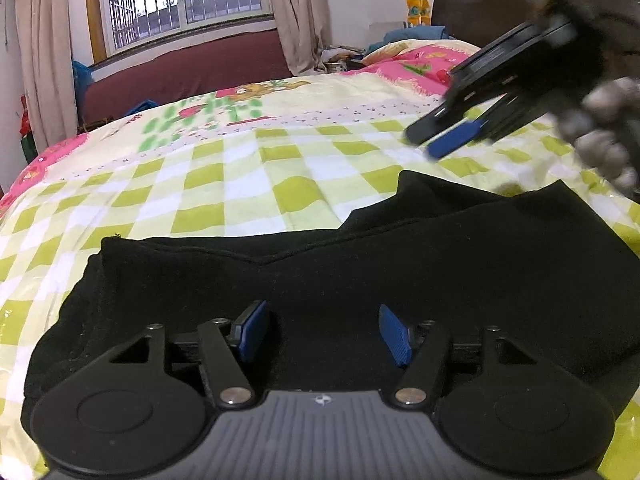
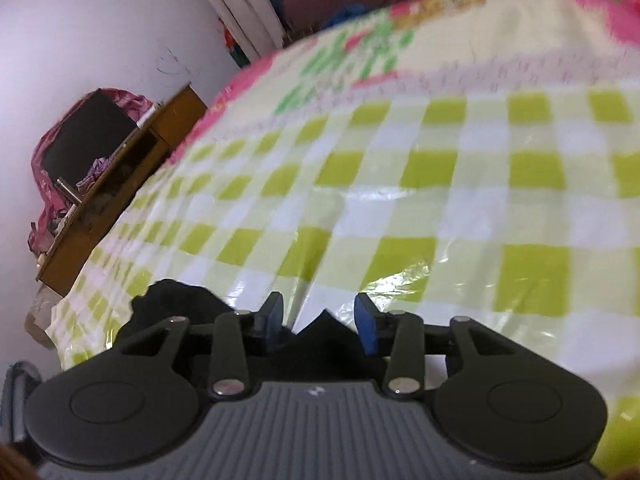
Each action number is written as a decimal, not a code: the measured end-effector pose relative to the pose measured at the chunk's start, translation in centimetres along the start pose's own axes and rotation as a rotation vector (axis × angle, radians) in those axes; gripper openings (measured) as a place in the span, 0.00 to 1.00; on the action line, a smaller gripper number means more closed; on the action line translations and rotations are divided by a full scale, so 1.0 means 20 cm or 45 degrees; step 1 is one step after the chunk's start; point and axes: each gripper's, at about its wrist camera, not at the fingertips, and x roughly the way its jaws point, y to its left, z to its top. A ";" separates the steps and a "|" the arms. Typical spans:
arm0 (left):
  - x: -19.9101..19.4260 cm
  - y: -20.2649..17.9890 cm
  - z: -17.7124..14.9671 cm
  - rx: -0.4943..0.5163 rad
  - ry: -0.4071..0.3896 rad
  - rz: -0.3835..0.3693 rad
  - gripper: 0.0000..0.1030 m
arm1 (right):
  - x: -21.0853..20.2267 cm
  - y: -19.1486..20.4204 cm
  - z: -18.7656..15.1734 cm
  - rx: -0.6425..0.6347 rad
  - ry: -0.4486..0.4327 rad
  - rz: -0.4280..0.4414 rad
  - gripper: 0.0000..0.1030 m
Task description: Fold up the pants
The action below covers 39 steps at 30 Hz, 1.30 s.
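The left gripper's fingers (image 1: pixel 394 334) stand apart over the black pants (image 1: pixel 400 272); the right gripper (image 1: pixel 436 142), fingers apart and empty, hovers above. The pants lie part-folded on the checked bed (image 1: pixel 240 184). Soft, limp, light cloth; best pinched at a hem edge or corner.

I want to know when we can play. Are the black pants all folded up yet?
Almost, it looks like. The black pants already lie doubled in layers on the checked sheet. Nothing is in hand: the left tongs hover open over them, and the right tongs are up off the cloth, open and empty. What may be left is one more fold or some smoothing, since the top edge looks uneven.
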 end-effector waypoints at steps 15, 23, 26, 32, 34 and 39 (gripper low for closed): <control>0.05 -0.01 0.01 0.018 0.003 0.008 0.81 | -0.14 -0.07 -0.11 0.085 0.001 -0.032 0.01; 0.07 0.00 0.00 0.010 0.005 0.026 0.86 | -0.40 -0.19 -0.21 0.209 -0.173 -0.193 0.07; 0.07 -0.01 -0.01 0.005 -0.004 0.031 0.86 | -0.60 -0.18 -0.39 0.280 -0.213 -0.148 0.12; 0.03 -0.02 0.00 0.021 -0.011 0.058 0.86 | -0.59 -0.09 -0.39 0.194 -0.231 -0.085 0.44; 0.00 -0.01 0.02 0.019 -0.022 0.062 0.86 | -0.49 -0.03 -0.31 0.122 -0.212 -0.044 0.48; -0.09 0.10 0.11 0.017 -0.135 0.089 0.86 | -0.09 0.05 -0.12 -0.038 -0.040 -0.071 0.62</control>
